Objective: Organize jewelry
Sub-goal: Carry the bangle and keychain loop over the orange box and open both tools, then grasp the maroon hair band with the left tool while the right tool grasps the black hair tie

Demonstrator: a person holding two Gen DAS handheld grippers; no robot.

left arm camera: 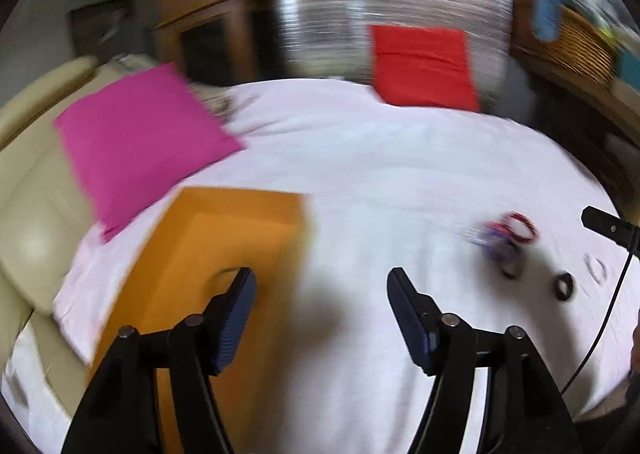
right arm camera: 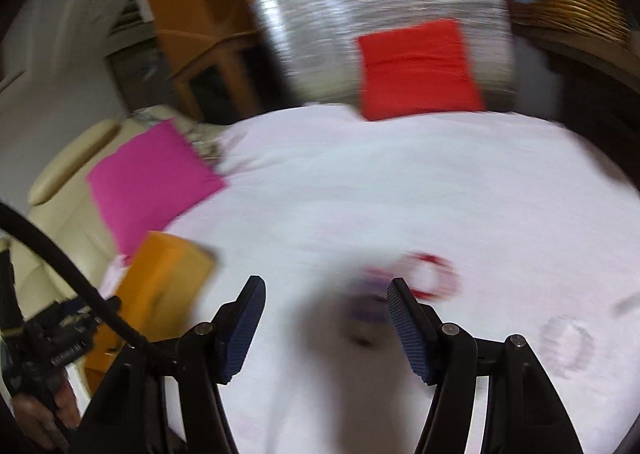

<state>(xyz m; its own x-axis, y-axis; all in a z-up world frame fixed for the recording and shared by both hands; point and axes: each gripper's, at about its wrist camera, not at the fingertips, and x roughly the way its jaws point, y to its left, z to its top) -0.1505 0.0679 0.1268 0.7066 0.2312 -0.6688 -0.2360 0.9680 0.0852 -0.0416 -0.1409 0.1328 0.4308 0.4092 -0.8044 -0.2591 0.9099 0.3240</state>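
Observation:
Both views are blurred by motion. An orange box (left arm camera: 224,254) lies on the white bed sheet (left arm camera: 360,173); my left gripper (left arm camera: 322,286) is open and empty, its left finger over the box's right part. A small heap of red and purple bangles (left arm camera: 506,236) lies to the right, with a dark ring (left arm camera: 564,286) and a pale ring (left arm camera: 596,268) beyond it. My right gripper (right arm camera: 326,290) is open and empty just above the sheet, the red and purple bangles (right arm camera: 424,278) right past its right finger. A pale ring (right arm camera: 566,344) lies further right. The orange box (right arm camera: 160,286) is to the left.
A pink cushion (left arm camera: 140,141) lies at the bed's left, a red cushion (left arm camera: 424,65) at the far edge against a shiny silver panel (left arm camera: 380,5). A cream headboard (left arm camera: 28,193) borders the left. A wicker basket (left arm camera: 572,45) stands at the right. The other gripper's cable (right arm camera: 80,286) crosses the left.

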